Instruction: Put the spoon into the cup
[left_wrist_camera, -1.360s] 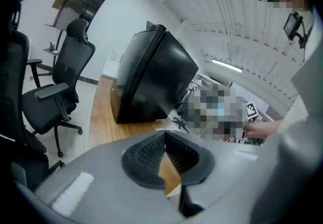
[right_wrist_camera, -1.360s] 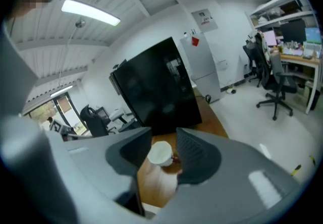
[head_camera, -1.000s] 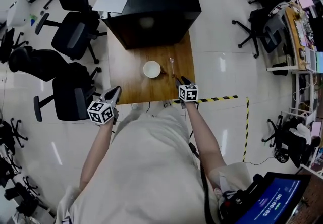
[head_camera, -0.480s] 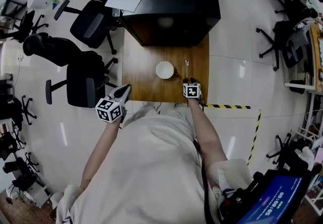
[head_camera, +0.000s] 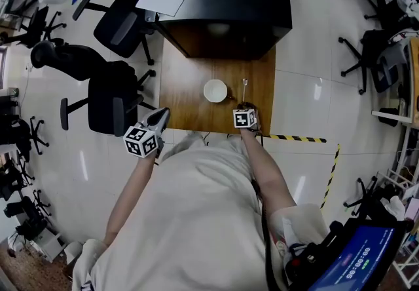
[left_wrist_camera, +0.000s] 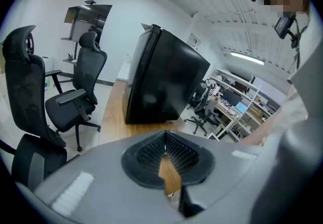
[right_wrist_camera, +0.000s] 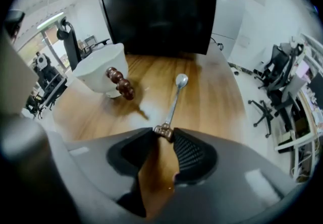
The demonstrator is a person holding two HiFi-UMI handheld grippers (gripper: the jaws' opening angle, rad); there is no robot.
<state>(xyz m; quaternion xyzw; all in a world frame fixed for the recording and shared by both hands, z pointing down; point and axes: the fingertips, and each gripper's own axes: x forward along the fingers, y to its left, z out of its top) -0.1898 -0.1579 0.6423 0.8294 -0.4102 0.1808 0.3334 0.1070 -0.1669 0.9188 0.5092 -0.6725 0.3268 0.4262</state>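
spoon pickup in hand, not lifted yet

spoon lay flat on the desk, near the cup on its right, not touching it. right gripper sat at the brown handle end, its fingers closing with that end between them, not clearly clamped. left gripper hung off the desk's near corner, tips together, empty. next move: finish the pinch, lift, swing left and drop the bowl end into the cup.
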